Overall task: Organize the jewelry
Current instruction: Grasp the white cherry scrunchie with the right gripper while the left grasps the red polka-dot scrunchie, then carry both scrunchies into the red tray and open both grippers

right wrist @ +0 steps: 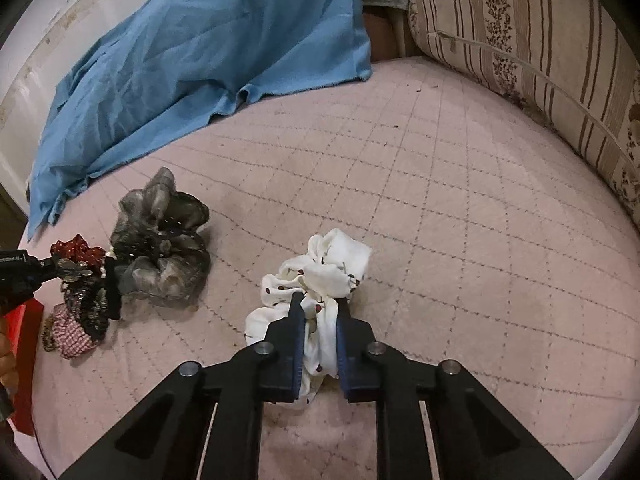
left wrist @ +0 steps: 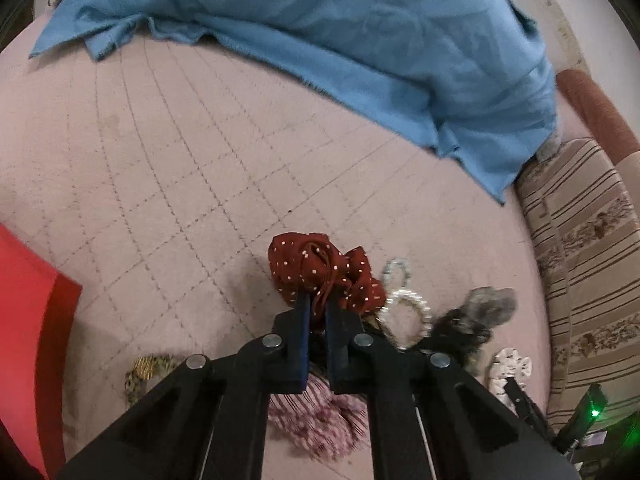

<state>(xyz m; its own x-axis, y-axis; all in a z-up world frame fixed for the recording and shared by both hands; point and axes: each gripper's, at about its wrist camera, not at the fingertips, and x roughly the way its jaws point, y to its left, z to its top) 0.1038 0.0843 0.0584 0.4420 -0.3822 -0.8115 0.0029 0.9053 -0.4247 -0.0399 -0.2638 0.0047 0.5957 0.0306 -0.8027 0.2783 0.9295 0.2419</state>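
- My left claw (left wrist: 317, 304) is pinched tight on the red scrunchie (left wrist: 320, 272). The red one has small white dots and lies on the pink bed (left wrist: 180, 160).
- Under my left claw I see a pink striped scrunchie (left wrist: 320, 424). A gold spotted one (left wrist: 146, 372) lies just left of it.
- Just right of the red scrunchie sits a pearl ring (left wrist: 408, 316), touching it. A small clear bead ring (left wrist: 398, 270) lies just behind the pearl one.
- A dark gray scrunchie (left wrist: 476, 312) lies right of the pearls.
- A red box (left wrist: 28, 320) stands at the left side, apart from the pile.
- My right claw (right wrist: 319, 308) is pinched on the white scrunchie (right wrist: 320, 272). The white one has tiny red spots and rests on the bed, well apart from the pile.
- From the right camera, the pile is off to the left. The gray scrunchie is the biggest thing there, with the red one behind my left claw's tip.
- Farther back a blue cloth (right wrist: 200, 60) lies bunched up on the bed.
- A striped cushion (right wrist: 540, 40) leans along the right edge of the bed.
- I cannot tell what is under the blue cloth.
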